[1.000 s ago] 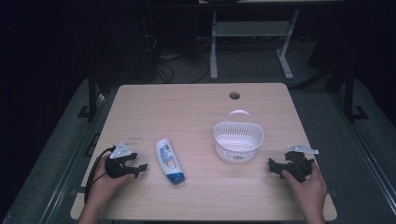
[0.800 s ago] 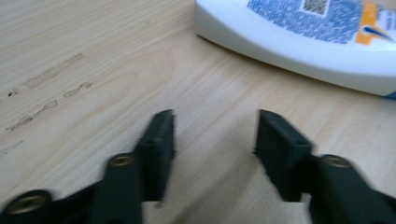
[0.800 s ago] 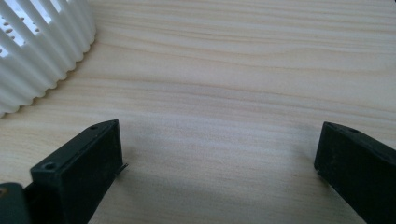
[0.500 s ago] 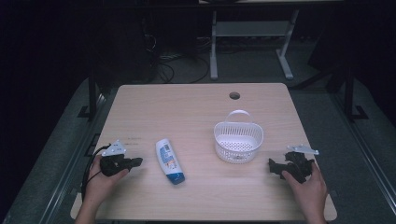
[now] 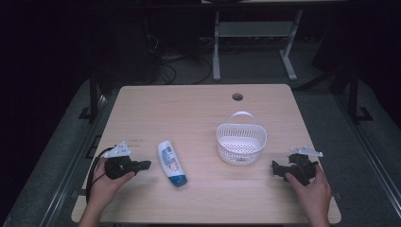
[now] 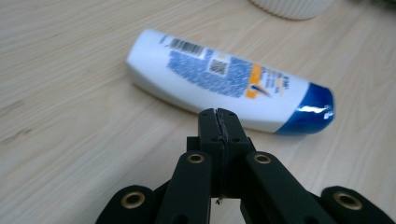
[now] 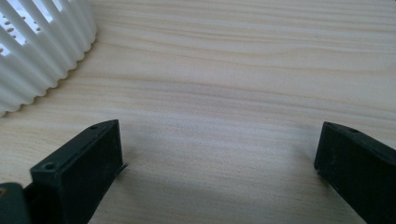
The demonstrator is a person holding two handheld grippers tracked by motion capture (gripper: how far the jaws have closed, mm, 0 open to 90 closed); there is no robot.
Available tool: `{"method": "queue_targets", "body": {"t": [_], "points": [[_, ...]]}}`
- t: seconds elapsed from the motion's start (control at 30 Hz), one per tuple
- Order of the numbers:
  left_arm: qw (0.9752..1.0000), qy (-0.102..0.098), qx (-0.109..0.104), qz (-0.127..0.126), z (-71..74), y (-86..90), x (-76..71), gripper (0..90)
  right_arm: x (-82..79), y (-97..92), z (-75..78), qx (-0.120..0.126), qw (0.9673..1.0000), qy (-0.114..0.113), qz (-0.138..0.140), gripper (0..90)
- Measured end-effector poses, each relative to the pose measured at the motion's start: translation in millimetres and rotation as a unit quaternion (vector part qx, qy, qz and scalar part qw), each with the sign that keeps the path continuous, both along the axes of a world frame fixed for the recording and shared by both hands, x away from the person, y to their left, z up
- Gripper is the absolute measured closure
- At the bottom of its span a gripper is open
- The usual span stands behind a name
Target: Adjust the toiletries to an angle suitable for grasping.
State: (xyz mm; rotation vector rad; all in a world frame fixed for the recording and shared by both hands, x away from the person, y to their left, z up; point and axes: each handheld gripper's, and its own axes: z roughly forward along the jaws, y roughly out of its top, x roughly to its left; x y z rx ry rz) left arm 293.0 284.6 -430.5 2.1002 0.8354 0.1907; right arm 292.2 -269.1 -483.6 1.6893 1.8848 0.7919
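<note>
Left gripper (image 6: 219, 116) jaws pressed together, white blue-capped plastic shampoo bottle (image 6: 229, 81) just ahead. Right gripper (image 7: 219, 158) spread wide over bare wood; white slotted plastic basket (image 7: 42, 51) ahead-left, cut off.

Matt wood-grain table (image 5: 198, 113), glossy plastic bottle (image 6: 224, 79), ribbed plastic basket (image 5: 241, 144).

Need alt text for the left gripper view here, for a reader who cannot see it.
The left gripper points its shut black jaws at a white bottle with a blue cap, lying on its side on the wooden table, apart from the jaws. A white basket edges in at the top.
</note>
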Motion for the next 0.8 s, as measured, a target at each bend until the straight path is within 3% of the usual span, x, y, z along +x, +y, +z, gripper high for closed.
{"method": "queue_targets", "body": {"t": [0.53,0.8], "points": [[0.9976,0.006,0.006,-0.069,-4.4,-38.3,-6.6,90.0,0.0,0.0,0.0,0.0,1.0,0.0,0.0,0.5],[0.9962,0.01,0.009,-0.086,-7.5,-46.6,-6.6,90.0,0.0,0.0,0.0,0.0,1.0,0.0,0.0,0.5]]}}
